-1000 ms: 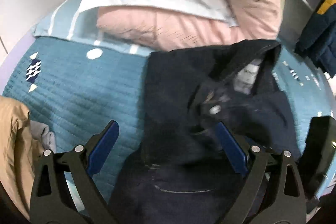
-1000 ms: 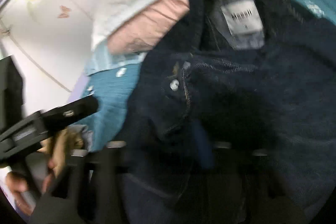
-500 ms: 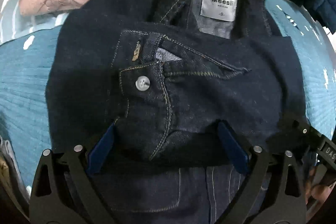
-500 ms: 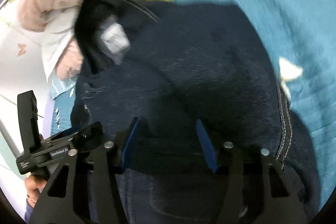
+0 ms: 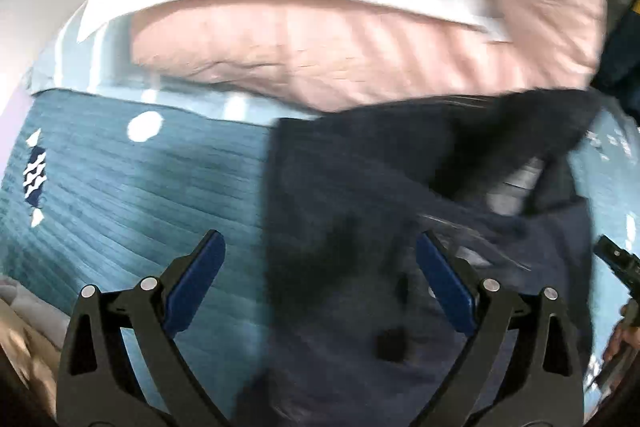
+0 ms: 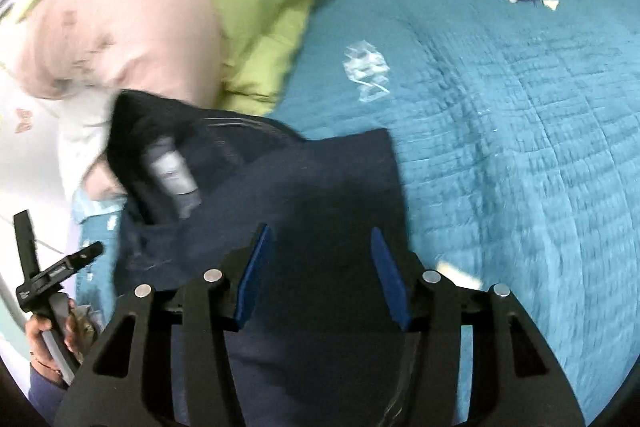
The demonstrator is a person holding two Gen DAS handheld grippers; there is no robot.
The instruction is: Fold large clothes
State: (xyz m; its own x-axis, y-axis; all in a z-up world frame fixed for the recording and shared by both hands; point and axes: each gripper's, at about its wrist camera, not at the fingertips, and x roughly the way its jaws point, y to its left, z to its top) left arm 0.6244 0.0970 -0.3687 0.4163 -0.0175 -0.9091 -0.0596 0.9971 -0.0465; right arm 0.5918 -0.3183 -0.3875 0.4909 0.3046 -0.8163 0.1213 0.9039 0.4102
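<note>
Right wrist view | jeans [image 6: 320, 195] part-folded on teal bed [image 6: 520, 127], by pillows | right tongs [image 6: 316, 275] agape above denim, no grip | left tongs [image 5: 320, 279] wide, empty | denim heavy, stiff-ish, non-slip; prob. best taken at waistband/fold edge

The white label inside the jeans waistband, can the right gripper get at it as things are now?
Probably yes. The right gripper stands open over the dark jeans, and the white label lies exposed up and left of its fingertips with nothing covering it.

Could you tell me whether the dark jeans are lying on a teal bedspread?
Yes, the jeans lie spread on the teal bedspread, which shows around them in the right wrist view.
</note>
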